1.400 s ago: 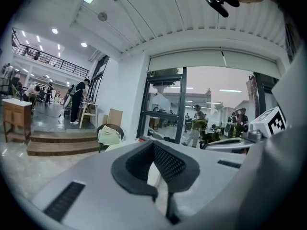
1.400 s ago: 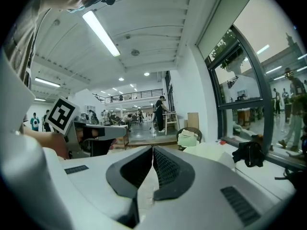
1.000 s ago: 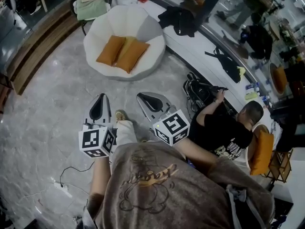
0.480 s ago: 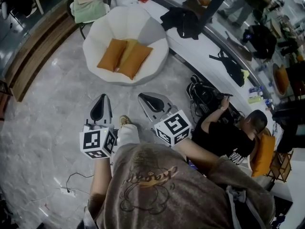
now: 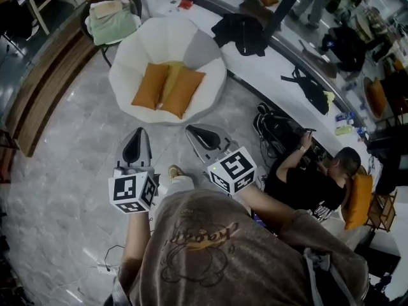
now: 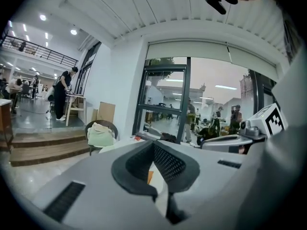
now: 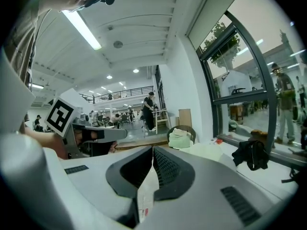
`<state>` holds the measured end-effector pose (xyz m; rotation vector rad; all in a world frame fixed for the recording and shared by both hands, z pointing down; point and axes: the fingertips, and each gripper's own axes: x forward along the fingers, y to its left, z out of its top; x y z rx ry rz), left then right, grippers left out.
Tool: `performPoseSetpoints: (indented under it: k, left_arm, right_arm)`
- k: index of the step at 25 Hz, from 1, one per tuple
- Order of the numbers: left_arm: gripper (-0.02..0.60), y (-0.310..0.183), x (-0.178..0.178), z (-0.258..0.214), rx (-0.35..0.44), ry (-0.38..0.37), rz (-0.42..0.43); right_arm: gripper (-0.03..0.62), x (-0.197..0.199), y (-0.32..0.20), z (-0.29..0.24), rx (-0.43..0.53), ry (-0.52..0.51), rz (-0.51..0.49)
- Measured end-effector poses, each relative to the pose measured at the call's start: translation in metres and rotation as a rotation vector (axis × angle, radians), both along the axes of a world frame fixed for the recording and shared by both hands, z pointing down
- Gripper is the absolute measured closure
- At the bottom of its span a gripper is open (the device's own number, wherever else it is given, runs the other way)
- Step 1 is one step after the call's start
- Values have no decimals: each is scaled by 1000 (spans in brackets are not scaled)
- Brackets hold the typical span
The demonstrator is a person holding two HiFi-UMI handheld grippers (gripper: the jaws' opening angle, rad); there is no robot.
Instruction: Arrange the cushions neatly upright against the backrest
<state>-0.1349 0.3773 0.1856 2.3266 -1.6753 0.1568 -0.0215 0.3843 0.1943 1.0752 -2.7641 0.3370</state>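
A white shell-shaped armchair (image 5: 199, 48) stands ahead on the grey floor. On its seat two orange cushions (image 5: 150, 85) (image 5: 183, 92) lie flat and side by side, with a yellow cushion (image 5: 169, 74) between and behind them. My left gripper (image 5: 137, 131) and right gripper (image 5: 190, 129) are held out level, short of the chair, both shut and empty. In the left gripper view the left gripper (image 6: 153, 143) has its jaws closed, and a sliver of orange cushion (image 6: 150, 177) shows below the tips. In the right gripper view the right gripper (image 7: 152, 148) also has its tips together.
A person (image 5: 312, 182) sits on the floor at the right beside black bags (image 5: 275, 127) and another orange cushion (image 5: 357, 200). A white ledge (image 5: 271, 59) with a black jacket (image 5: 240, 29) runs behind the armchair. A chair with green towels (image 5: 112, 18) and wooden steps (image 5: 44, 75) are at the left.
Both grippers have moved forward toward the armchair, which now sits lower and nearer in the head view. Their jaws have stayed closed.
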Motion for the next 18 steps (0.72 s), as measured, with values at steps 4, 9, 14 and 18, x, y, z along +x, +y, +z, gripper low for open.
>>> performPoseSetpoints:
  k: [4, 9, 14, 18]
  left_arm:
    - [576, -28, -12, -2, 1, 1, 37]
    - [577, -53, -26, -5, -2, -4, 76]
    - [577, -73, -35, -1, -8, 2, 98]
    - [577, -85, -36, 3, -15, 6, 114]
  right_arm:
    - [572, -14, -26, -3, 6, -2, 28]
    - [572, -29, -49, -7, 4, -4, 57]
    - [572, -37, -66, -4, -2, -1, 79]
    - [572, -38, -76, -1, -9, 1, 97]
